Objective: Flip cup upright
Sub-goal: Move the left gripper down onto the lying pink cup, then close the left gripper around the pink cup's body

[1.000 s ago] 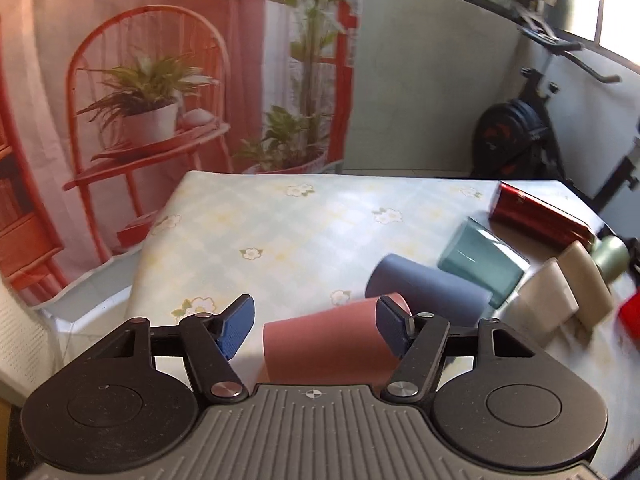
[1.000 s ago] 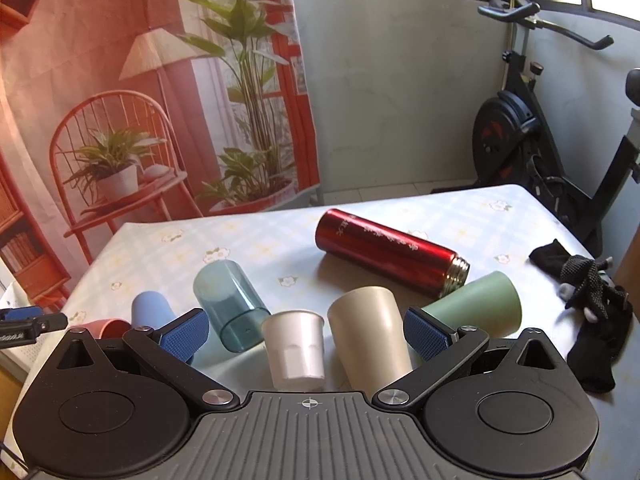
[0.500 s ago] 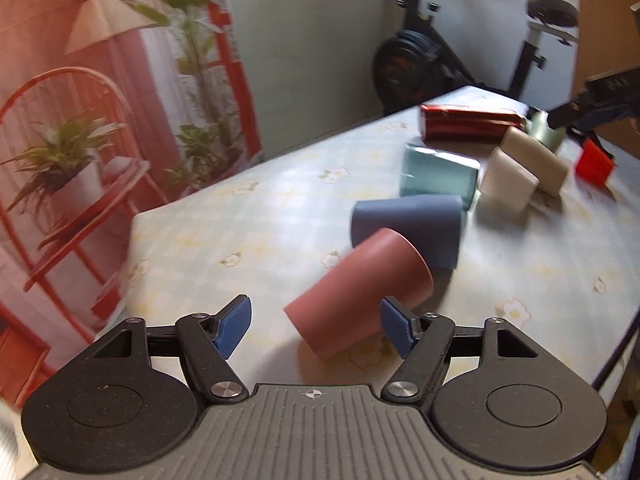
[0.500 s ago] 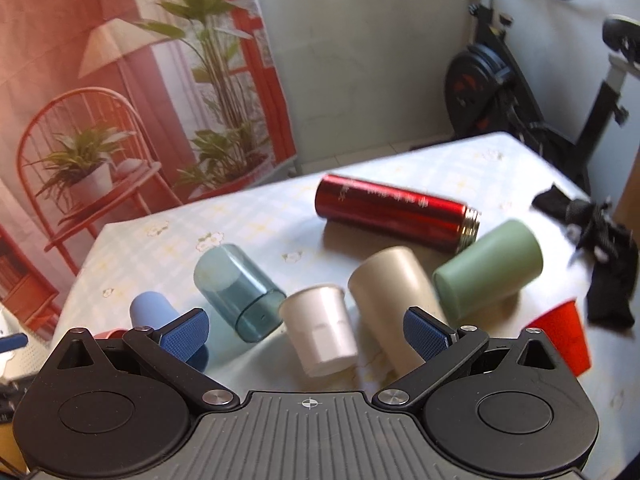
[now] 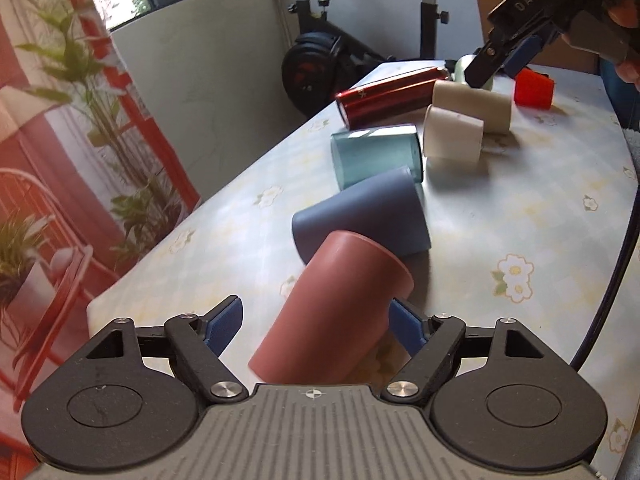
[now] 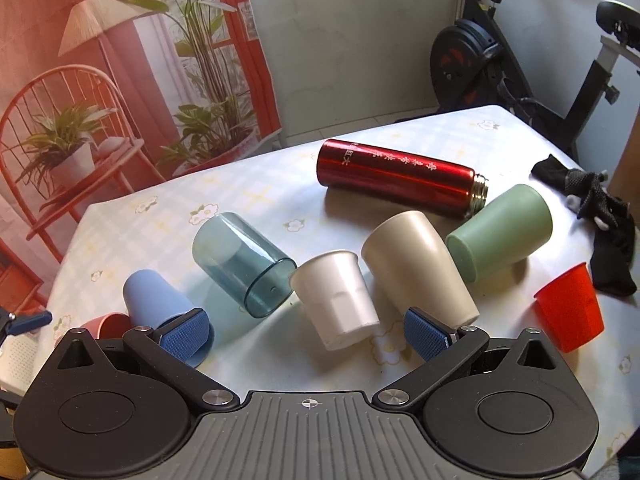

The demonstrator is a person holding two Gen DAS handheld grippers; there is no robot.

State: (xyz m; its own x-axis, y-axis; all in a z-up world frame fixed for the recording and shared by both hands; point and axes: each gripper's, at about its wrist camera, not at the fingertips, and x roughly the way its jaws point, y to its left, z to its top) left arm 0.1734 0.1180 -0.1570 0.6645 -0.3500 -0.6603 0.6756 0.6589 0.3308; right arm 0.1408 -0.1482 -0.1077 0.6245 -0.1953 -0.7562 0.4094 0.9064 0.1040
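Note:
A pink cup (image 5: pixel 336 304) lies on its side on the flowered table, base pointing away, between the fingers of my open left gripper (image 5: pixel 316 320). The left pad stands clear of it; the right pad is beside its wall, and contact cannot be told. Its rim also shows at the left edge of the right wrist view (image 6: pixel 110 322). My right gripper (image 6: pixel 306 334) is open and empty, above a white cup (image 6: pixel 340 300) lying on its side. It also shows in the left wrist view (image 5: pixel 516 46).
Lying on the table: a blue cup (image 5: pixel 368 216), a clear teal cup (image 6: pixel 244 260), a beige cup (image 6: pixel 416 260), a green cup (image 6: pixel 504 232) and a red flask (image 6: pixel 396 176). A small red cup (image 6: pixel 570 312) stands tilted. A black glove (image 6: pixel 600 216) lies at the right edge.
My left gripper has swung round and closed in on the pink cup, which now sits deeper between its fingers. My right gripper has moved slightly nearer the cups.

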